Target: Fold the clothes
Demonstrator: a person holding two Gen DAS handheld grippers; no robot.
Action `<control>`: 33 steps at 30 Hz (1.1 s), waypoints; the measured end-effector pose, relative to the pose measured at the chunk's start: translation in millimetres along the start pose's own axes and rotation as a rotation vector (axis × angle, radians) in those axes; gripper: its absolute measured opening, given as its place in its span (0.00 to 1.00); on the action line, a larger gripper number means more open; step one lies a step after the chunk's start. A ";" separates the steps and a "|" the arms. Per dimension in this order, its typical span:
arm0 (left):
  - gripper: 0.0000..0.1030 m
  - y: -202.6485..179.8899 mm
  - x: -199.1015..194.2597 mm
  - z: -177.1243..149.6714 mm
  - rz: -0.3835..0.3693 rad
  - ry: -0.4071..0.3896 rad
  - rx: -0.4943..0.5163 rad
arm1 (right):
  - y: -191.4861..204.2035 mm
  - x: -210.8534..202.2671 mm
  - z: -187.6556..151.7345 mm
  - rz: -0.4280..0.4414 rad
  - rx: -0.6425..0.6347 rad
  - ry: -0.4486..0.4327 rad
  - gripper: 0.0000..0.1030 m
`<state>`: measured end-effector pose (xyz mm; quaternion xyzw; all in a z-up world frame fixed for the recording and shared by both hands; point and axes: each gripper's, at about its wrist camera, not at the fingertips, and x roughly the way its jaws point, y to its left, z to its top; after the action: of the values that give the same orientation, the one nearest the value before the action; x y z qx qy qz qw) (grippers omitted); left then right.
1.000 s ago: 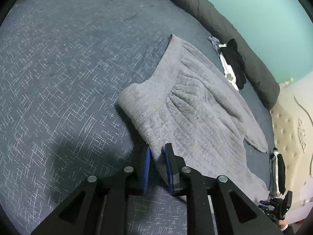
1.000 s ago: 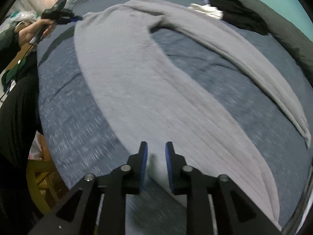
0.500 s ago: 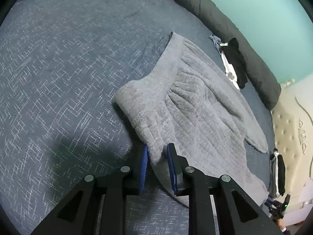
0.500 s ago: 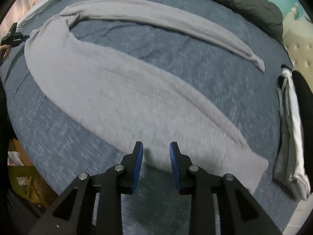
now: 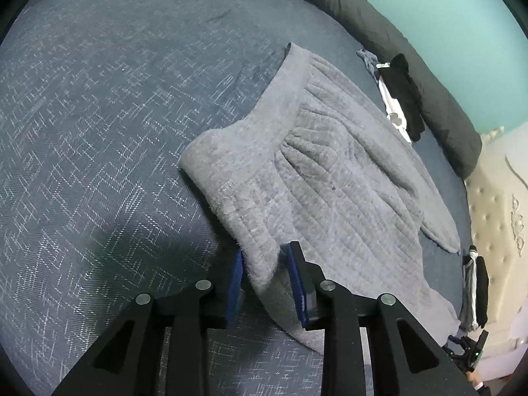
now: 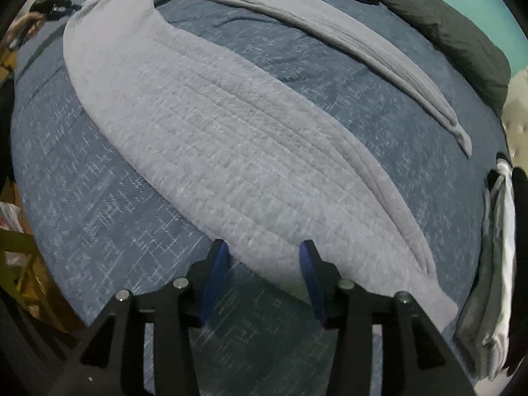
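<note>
A grey quilted sweater [image 5: 330, 181] lies spread on the blue bedspread [image 5: 99, 132]. My left gripper [image 5: 265, 274] straddles its near corner. The jaws are opening, and the cloth hangs loosely between the blue pads [image 5: 235, 277] with small gaps on both sides. In the right wrist view the sweater's body [image 6: 214, 132] runs across the bed and one long sleeve [image 6: 363, 43] lies beyond it. My right gripper [image 6: 264, 264] points down at the sweater's near edge. Its jaws are opening wide, and the hem sits between the tips without being pinched.
A dark rolled duvet [image 5: 412, 56] lines the far side by the teal wall. Black and white clothes [image 5: 402, 95] lie beside it. A folded stack [image 6: 498, 247] sits at the bed's right end near the cream headboard [image 5: 495, 214]. A yellow wooden frame [image 6: 16, 264] stands off the bed's left edge.
Both pairs of jaws have widened. The left grip on the sweater corner has loosened. The right gripper swept along the sweater's edge toward its end and dropped closer to the hem.
</note>
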<state>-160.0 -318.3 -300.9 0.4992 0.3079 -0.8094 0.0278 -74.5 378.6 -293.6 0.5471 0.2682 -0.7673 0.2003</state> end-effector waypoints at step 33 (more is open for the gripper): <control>0.04 -42.0 -40.0 44.9 -0.029 -0.136 0.043 | -76.7 -70.0 61.6 -0.196 0.071 -0.255 0.03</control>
<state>-190.3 -318.5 -234.2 0.4389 0.2950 -0.8484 0.0262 -143.2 400.2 -196.7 0.4233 0.2655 -0.8552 0.1374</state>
